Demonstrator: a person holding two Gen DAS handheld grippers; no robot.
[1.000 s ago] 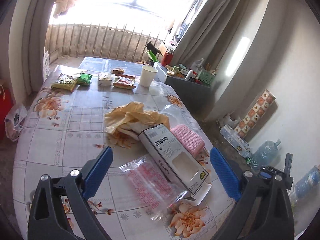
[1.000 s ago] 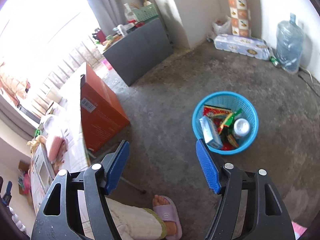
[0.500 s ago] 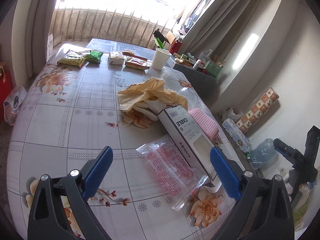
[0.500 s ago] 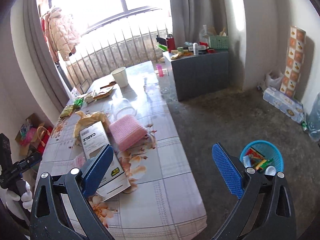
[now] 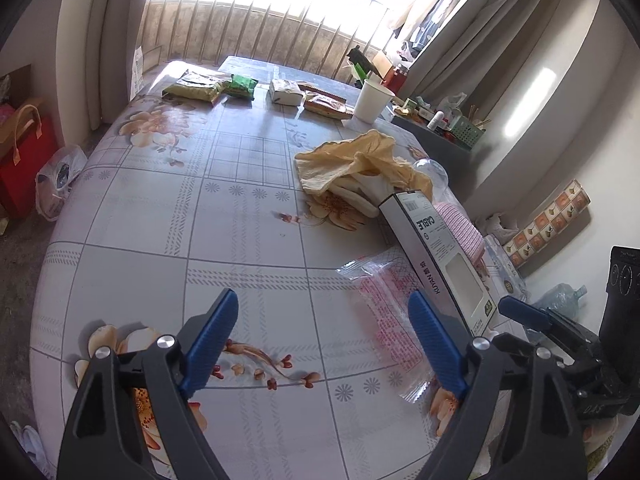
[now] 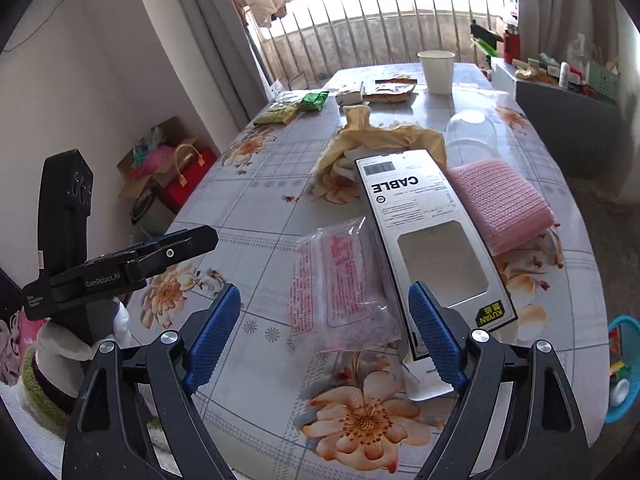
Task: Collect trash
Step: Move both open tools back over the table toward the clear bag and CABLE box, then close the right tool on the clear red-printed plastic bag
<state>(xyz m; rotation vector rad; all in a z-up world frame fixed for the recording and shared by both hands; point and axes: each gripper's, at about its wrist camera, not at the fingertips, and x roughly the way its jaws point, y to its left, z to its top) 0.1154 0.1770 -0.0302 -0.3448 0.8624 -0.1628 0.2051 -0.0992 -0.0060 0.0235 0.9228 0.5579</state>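
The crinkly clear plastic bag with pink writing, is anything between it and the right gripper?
Nothing visible. The right gripper hangs open just in front of the clear plastic bag with pink print; the white cardboard cable box lies beside the bag, overlapping its edge.

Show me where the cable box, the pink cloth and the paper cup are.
cable box (image 6: 416, 216), right wrist view, on its printed top face.
pink cloth (image 6: 500, 200), right wrist view, on the middle of its folded top.
paper cup (image 6: 437, 72), right wrist view, on its side wall.
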